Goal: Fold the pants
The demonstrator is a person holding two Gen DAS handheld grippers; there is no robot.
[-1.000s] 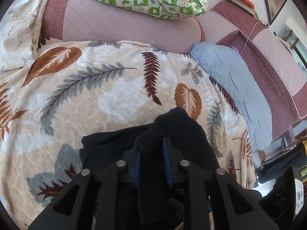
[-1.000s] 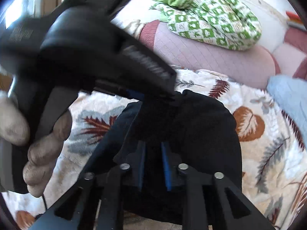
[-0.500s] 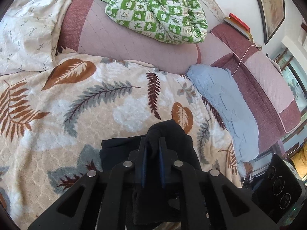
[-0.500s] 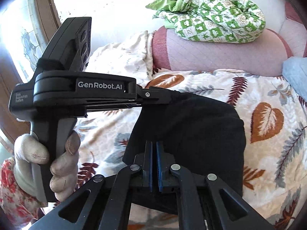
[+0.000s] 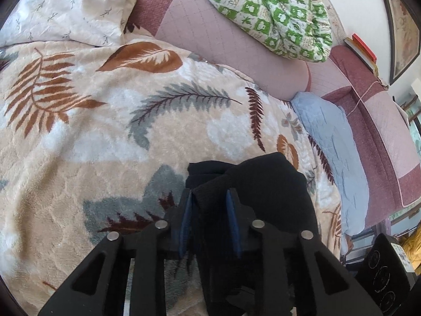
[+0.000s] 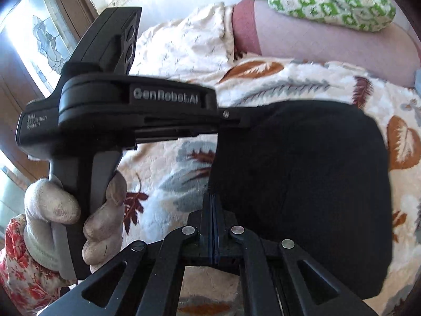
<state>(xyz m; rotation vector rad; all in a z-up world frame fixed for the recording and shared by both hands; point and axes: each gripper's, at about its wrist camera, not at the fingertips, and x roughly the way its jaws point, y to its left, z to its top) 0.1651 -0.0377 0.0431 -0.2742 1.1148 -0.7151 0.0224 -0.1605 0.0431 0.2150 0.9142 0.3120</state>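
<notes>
The black pants (image 5: 268, 181) lie in a folded bundle on the leaf-patterned blanket (image 5: 105, 137). My left gripper (image 5: 210, 194) points down at their near edge. Its jaws are opening, and a ridge of black cloth stands loose between the blue pads (image 5: 186, 210). In the right wrist view the pants (image 6: 302, 184) form a dark block at the right. My right gripper (image 6: 213, 197) is shut at their lower left edge, with no cloth showing between its pads. A gloved hand (image 6: 63, 205) holds the left gripper (image 6: 244, 119), which reaches the pants' top left corner.
A pink sofa back (image 5: 210, 34) runs behind the blanket, with a green checked quilt (image 5: 276, 13) on it. A white cloth (image 5: 65, 8) lies at the far left and a light blue pad (image 5: 331, 144) at the right. A bright window (image 6: 39, 39) is at the left.
The left jaws first closed tight on the black cloth and have now spread apart. The right jaws went from slightly apart to fully closed. The left gripper slid along the pants.
</notes>
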